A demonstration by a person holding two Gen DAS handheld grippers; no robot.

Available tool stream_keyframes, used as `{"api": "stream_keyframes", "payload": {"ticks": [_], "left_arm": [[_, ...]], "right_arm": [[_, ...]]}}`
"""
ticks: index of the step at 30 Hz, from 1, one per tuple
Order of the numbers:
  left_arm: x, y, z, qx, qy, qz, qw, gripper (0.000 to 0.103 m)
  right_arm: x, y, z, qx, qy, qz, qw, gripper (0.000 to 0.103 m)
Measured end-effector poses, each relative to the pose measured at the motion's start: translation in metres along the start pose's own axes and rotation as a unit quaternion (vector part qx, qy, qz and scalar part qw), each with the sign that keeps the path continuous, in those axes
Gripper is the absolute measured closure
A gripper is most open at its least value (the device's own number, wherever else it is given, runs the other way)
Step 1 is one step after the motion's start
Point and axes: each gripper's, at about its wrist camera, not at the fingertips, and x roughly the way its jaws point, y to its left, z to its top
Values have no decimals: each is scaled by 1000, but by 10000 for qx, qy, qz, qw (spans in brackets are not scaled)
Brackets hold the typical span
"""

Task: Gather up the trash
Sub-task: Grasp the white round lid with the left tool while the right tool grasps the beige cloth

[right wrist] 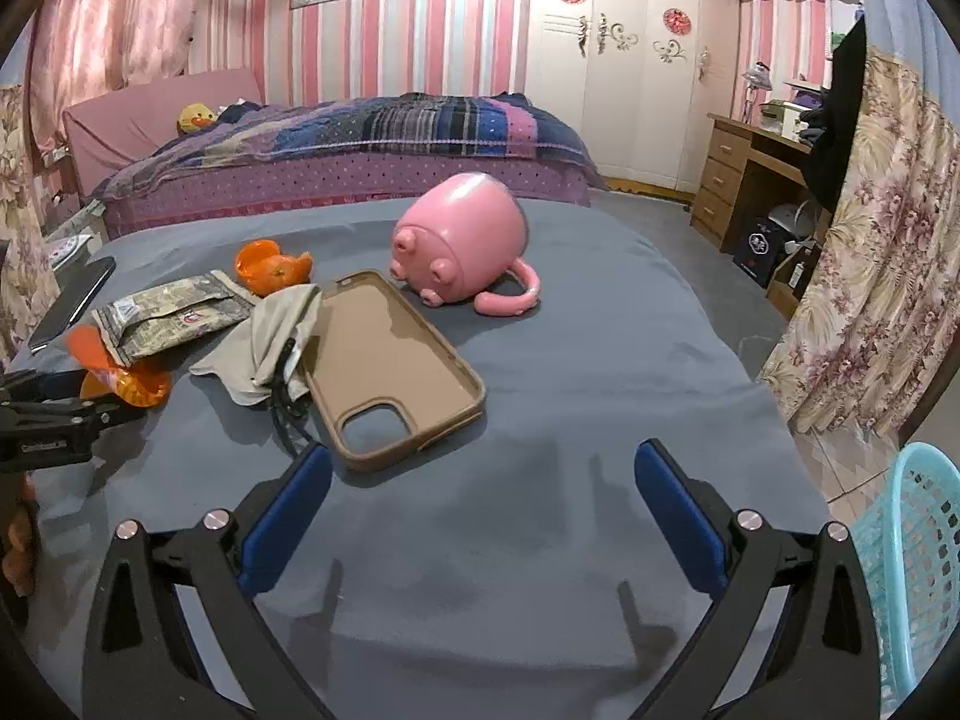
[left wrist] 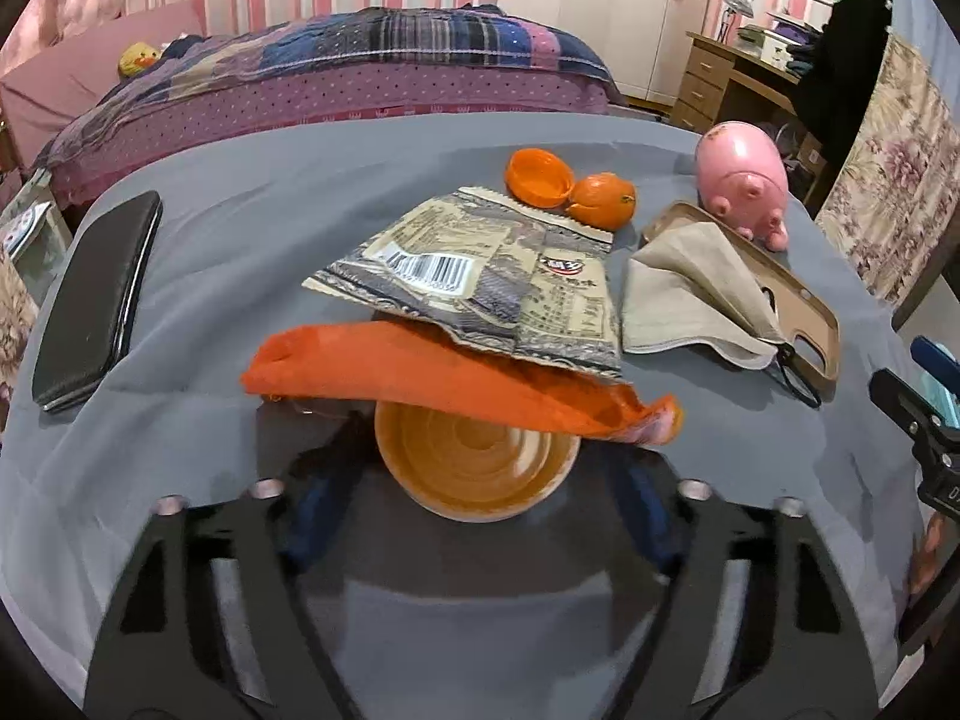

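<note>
Grey table [left wrist: 198, 240], left tool [left wrist: 480, 516] straddling orange cup [left wrist: 477, 468]

A: The table [right wrist: 570, 360] wears matt grey cloth, and the snack wrapper [left wrist: 480, 276] is crinkled printed foil.

B: The pig mug [right wrist: 468, 240] is glossy pink ceramic or plastic, I cannot tell which. The phone case [right wrist: 390, 360] looks matt tan, the laundry basket [right wrist: 906, 540] smooth turquoise plastic.
</note>
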Motion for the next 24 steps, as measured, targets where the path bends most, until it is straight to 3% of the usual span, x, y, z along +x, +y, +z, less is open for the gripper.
{"api": "stream_keyframes", "payload": {"ticks": [1, 5, 9, 18, 22, 24], "left_arm": [[-1, 1, 0, 4, -27, -7, 10000, 42], [-14, 7, -6, -127, -155, -62, 9998, 42], [-30, 18, -21, -203, -245, 113, 9994, 42], [-63, 60, -44, -576, -498, 718, 9945, 42], [-61, 78, -46, -971, -479, 620, 9922, 42], [-58, 79, -45, -1032, -454, 610, 9918, 42]], "right_arm": [[0, 3, 1, -31, -14, 27, 10000, 4], [-1, 17, 7, -171, -95, 173, 9997, 5], [6, 40, 17, -385, -84, 386, 9985, 6], [37, 80, 33, -705, 281, 795, 9939, 39], [50, 92, 35, -832, 455, 891, 9915, 61], [51, 99, 30, -987, 442, 859, 9904, 65]]}}
